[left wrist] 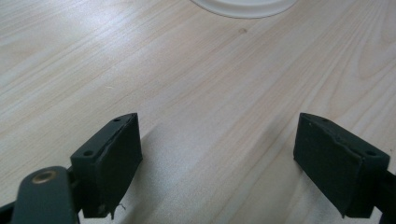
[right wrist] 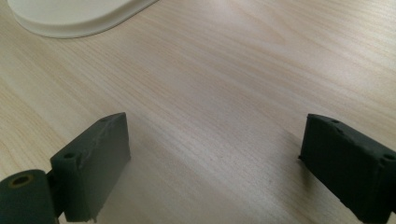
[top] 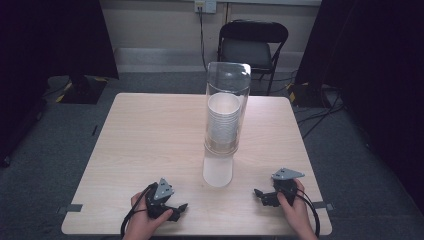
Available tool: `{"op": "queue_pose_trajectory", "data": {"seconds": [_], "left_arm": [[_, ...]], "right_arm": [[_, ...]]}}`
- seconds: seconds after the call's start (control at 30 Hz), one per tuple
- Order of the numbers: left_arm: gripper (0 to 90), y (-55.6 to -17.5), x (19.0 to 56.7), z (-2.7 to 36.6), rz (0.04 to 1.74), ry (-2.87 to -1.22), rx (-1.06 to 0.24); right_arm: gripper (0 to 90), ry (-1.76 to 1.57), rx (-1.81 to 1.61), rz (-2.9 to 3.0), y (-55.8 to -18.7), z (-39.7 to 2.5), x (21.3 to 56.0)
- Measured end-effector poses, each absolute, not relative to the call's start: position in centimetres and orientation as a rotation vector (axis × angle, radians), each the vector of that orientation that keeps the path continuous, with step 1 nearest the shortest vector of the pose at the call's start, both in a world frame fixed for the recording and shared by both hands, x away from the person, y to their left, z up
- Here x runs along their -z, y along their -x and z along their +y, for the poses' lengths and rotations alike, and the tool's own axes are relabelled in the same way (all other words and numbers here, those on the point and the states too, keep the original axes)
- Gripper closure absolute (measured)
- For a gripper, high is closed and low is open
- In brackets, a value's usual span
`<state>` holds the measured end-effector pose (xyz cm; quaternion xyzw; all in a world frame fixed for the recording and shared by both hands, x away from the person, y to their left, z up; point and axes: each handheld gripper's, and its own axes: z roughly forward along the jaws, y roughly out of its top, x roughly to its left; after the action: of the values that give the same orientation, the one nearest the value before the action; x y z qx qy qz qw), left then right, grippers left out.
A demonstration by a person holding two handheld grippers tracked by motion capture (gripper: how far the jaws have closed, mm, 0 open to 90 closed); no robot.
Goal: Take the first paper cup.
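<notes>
Two tools, left [top: 181,207] and right [top: 257,192], released, empty, low on pale wooden desk [top: 150,145]. Tall clear plastic tube [top: 226,107] with stacked white paper cups [top: 223,122] mid-desk, between tools. Likely light, tippy, slick; grip white base [top: 218,170].

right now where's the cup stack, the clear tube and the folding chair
cup stack [top: 223,120], high view, side of the stacked white cups
clear tube [top: 228,75], high view, upper wall
folding chair [top: 253,32], high view, backrest
</notes>
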<state>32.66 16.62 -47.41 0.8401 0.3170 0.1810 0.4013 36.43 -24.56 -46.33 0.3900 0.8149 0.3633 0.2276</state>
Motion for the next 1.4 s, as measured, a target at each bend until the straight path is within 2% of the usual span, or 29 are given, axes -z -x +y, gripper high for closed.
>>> {"op": "queue_pose_trajectory", "data": {"seconds": [0.4, 0.43, 0.47, 0.67, 0.9, 1.4], "left_arm": [[10.9, -33.1, 47.4, 16.2, 0.803, -2.134, -0.463], [12.2, -33.2, 47.3, 16.1, 0.802, -2.127, -0.460], [18.4, -33.3, 47.3, 16.1, 0.800, -2.116, -0.456], [16.0, -33.9, 46.1, 15.8, 0.777, -2.085, -0.436], [15.7, -34.8, 44.5, 14.0, 0.780, -2.007, -0.379], [16.0, -37.4, 41.6, 9.9, 0.728, -1.896, -0.353]], "right_arm": [[7.6, -1.082, -0.998, 2.238, -36.3, -24.6, 46.3], [7.6, -1.083, -0.998, 2.238, -36.3, -24.6, 46.3], [7.6, -1.083, -0.998, 2.238, -36.3, -24.6, 46.3], [7.6, -1.083, -0.997, 2.238, -36.3, -24.6, 46.3], [7.6, -1.083, -0.998, 2.238, -36.3, -24.6, 46.3], [7.7, -1.084, -0.998, 2.238, -36.3, -24.6, 46.3]]}}
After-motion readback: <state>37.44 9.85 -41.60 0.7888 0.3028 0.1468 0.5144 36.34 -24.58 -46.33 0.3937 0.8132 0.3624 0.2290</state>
